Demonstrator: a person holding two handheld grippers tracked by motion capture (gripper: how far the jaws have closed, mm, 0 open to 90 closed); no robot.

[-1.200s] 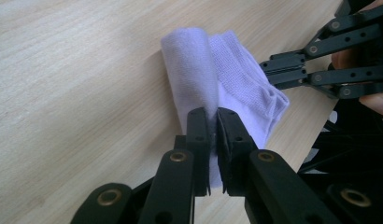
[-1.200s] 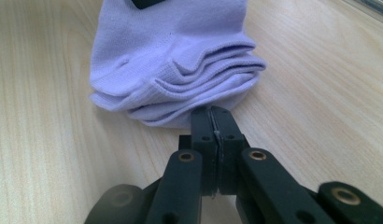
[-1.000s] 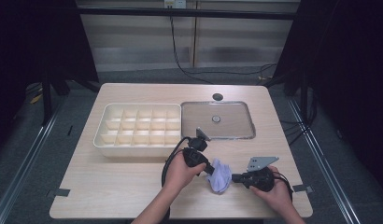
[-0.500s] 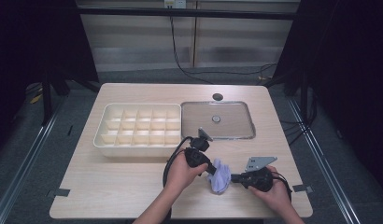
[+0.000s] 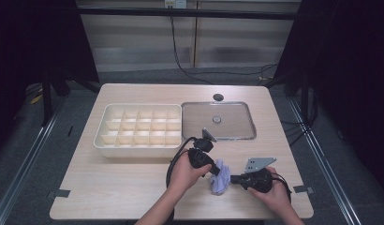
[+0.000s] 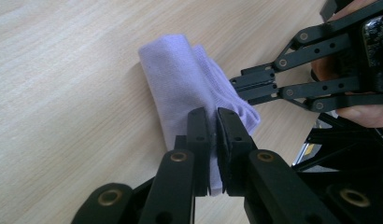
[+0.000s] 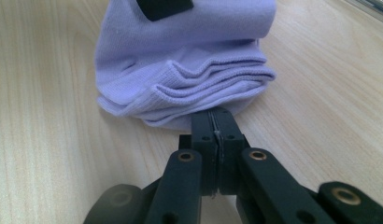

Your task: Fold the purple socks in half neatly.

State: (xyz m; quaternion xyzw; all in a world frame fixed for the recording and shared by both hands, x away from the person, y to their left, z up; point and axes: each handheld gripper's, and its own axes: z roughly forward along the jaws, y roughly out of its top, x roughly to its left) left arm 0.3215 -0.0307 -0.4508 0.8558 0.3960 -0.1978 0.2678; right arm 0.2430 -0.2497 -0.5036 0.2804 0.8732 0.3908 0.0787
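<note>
Cloth: a folded lilac cloth (image 5: 221, 182) lies on the wooden table (image 5: 110, 183), low and right of centre in the high view, between the two grippers.
Cloth up close: in the left gripper view the cloth (image 6: 180, 84) is a thick fold running from the upper middle of the frame down to the jaws; in the right gripper view the cloth (image 7: 180, 60) sits in the upper half, its layered edges facing the camera.
Left gripper: the left gripper (image 5: 214, 169) comes in from the cloth's upper left in the high view; seen along its own jaws, the left gripper (image 6: 213, 140) is pinched on a strip of the cloth (lilac fabric shows between the pads).
Right gripper: the right gripper (image 5: 233, 178) reaches in from the right in the high view; in its own view the right gripper (image 7: 213, 123) has its jaws pressed together on the cloth's lower edge, at the middle of the frame.
Hands: the left hand (image 5: 183, 171) and right hand (image 5: 273, 194) enter from the bottom edge.
Compartment box: a cream divided box (image 5: 139, 130) stands left of centre, well apart from the cloth.
Tray: a metal tray (image 5: 218, 121) lies just right of the box, touching or nearly so (hard to tell which).
</note>
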